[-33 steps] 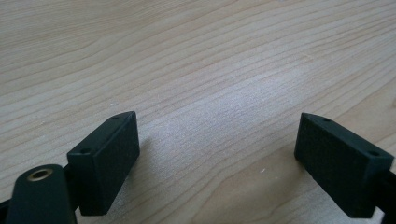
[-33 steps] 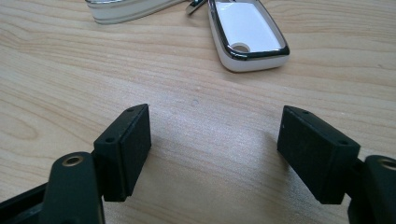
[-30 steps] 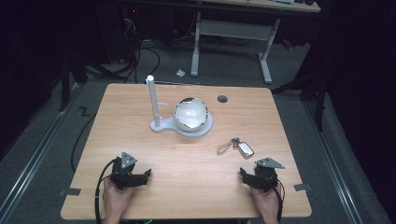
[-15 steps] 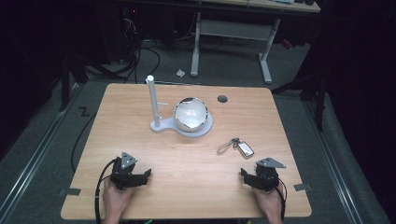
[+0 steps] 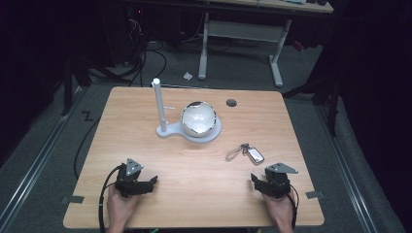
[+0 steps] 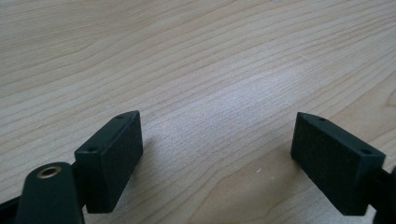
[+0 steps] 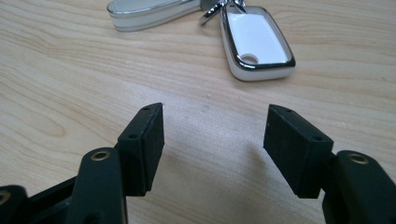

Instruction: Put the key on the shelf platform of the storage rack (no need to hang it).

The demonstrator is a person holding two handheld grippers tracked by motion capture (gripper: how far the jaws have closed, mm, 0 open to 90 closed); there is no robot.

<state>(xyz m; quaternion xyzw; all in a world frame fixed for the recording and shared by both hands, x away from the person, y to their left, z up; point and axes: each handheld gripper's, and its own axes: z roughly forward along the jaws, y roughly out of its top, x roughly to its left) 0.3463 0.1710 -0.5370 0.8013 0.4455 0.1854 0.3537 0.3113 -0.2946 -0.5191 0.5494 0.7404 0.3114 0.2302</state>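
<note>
A white key fob with a loop strap lies flat on the wooden table, right of centre. The same key fob shows just beyond the jaws in the right gripper view. My right gripper rests near the table's front right, open and empty, a short way in front of the fob. Open too, my right gripper has bare wood between its jaws. At the front left, my left gripper rests on the table. My left gripper stands wide open over bare wood.
A white stand with an upright post holds a white bowl-shaped shell at the table's middle back. A small dark hole sits near the far edge. Cables and a desk frame lie on the floor beyond.
The right gripper has shifted slightly toward the near edge. The left gripper and the objects have stayed in place.
</note>
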